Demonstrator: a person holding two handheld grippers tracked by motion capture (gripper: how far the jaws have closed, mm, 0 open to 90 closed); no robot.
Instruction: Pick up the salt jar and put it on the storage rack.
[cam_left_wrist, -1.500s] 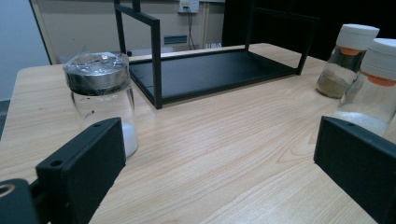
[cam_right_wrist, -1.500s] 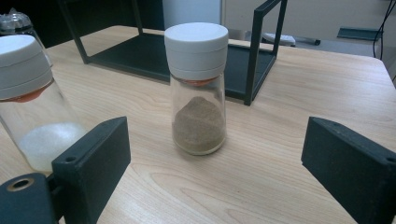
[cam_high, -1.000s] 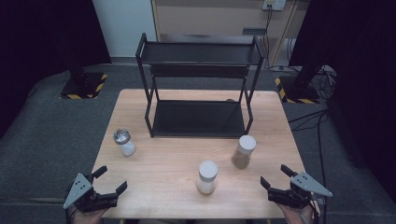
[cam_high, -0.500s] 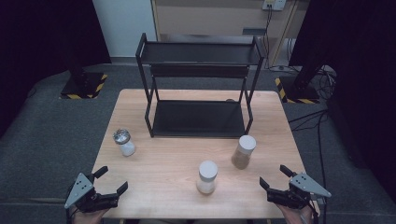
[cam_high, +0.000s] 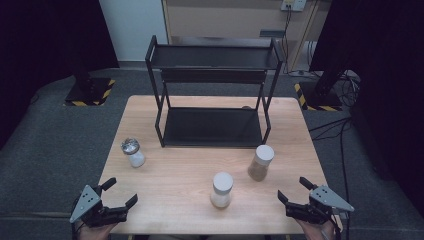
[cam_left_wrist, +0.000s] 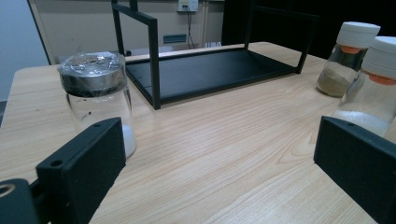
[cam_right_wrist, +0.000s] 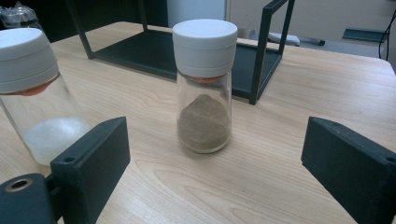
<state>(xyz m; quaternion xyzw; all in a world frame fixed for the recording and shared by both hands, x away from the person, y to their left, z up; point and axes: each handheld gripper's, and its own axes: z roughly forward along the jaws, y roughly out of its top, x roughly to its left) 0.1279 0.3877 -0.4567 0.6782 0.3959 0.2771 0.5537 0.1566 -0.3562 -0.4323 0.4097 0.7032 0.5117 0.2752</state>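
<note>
Three jars stand on the wooden table (cam_high: 180, 175). A metal-lidded glass jar (cam_high: 132, 151) (cam_left_wrist: 99, 98) holding white powder is at the left. A white-capped jar of white powder (cam_high: 221, 189) (cam_right_wrist: 35, 93) (cam_left_wrist: 373, 88) stands near the front middle. A white-capped jar of brown powder (cam_high: 261, 162) (cam_right_wrist: 204, 84) (cam_left_wrist: 348, 58) is to its right. My left gripper (cam_high: 120, 193) hovers open at the front left corner, my right gripper (cam_high: 295, 191) open at the front right. Both are empty and apart from the jars.
A black two-tier metal shelf rack (cam_high: 212, 95) (cam_left_wrist: 210, 70) (cam_right_wrist: 196, 51) stands at the back middle of the table, both tiers bare. Grey floor surrounds the table, with cables (cam_high: 335, 125) at the right and black stands (cam_high: 85, 85) behind.
</note>
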